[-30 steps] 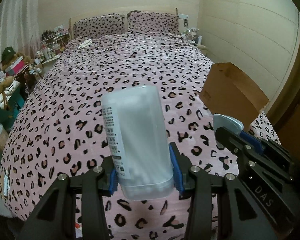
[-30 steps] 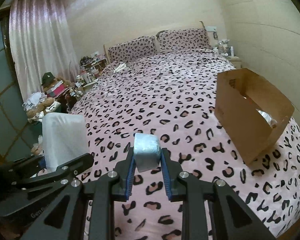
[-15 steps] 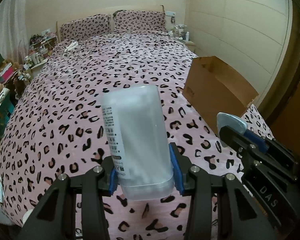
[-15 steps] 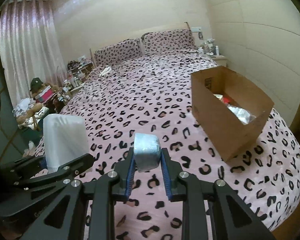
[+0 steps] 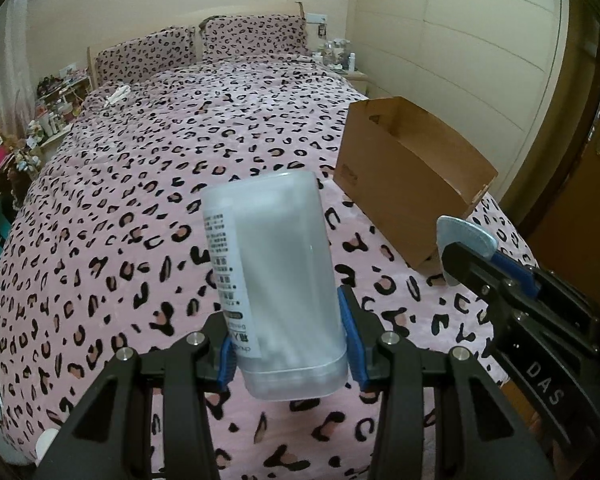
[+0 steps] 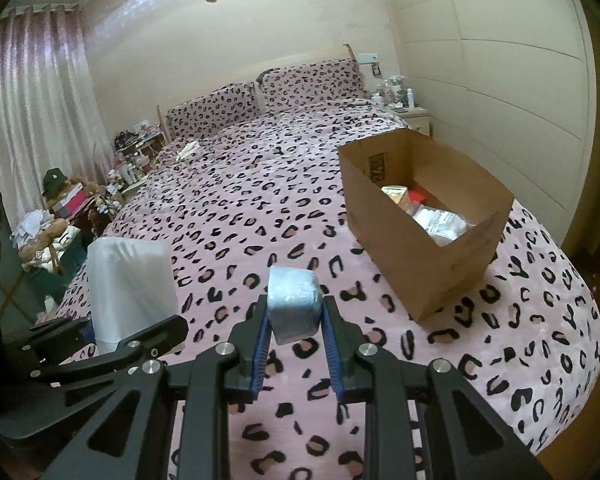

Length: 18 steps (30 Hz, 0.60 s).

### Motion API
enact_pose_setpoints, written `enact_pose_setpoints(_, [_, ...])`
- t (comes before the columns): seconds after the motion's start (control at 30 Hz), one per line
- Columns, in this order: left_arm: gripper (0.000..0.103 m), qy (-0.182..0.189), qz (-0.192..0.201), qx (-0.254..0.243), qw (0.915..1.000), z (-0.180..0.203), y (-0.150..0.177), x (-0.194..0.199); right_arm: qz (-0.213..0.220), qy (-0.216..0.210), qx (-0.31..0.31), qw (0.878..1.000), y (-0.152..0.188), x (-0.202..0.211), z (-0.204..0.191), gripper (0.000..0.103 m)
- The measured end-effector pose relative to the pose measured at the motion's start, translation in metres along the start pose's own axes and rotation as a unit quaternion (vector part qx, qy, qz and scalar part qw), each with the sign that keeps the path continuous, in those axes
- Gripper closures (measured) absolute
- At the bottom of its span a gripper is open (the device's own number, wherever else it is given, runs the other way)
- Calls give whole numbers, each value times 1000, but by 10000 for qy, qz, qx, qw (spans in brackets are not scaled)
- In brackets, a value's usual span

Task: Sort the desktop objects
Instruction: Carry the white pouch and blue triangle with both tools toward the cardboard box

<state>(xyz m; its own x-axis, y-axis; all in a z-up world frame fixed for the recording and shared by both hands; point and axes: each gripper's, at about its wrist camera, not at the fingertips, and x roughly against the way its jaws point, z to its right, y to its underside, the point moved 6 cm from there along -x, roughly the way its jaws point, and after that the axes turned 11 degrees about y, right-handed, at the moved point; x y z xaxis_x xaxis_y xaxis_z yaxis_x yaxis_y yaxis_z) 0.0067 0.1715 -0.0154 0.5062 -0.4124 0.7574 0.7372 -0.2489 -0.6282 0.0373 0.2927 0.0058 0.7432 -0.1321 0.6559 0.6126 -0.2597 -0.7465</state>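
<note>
1. The left gripper [image 5: 286, 350] is clamping a frosted plastic container [image 5: 274, 280] near its base, held upright above the leopard-print bed [image 5: 148, 200]. The right gripper [image 6: 294, 322] is pinching a small bluish packet [image 6: 295, 304].
2. Looks like the carry-to-box step: both items are riding toward the cardboard box [image 6: 396, 240], which is sitting ahead and to the right of both grippers.
3. Next move probably calls for getting over the box's open top before letting go.
4. The box already has packets inside, and the two grippers are crowding each other, so dropping one at a time seems safer.
</note>
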Motion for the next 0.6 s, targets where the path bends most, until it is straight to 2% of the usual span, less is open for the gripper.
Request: enact_pose_setpoints(0.6, [59, 181, -177, -225, 9994, 23, -20, -37, -28, 234, -165, 9996, -9, -16, 34, 78])
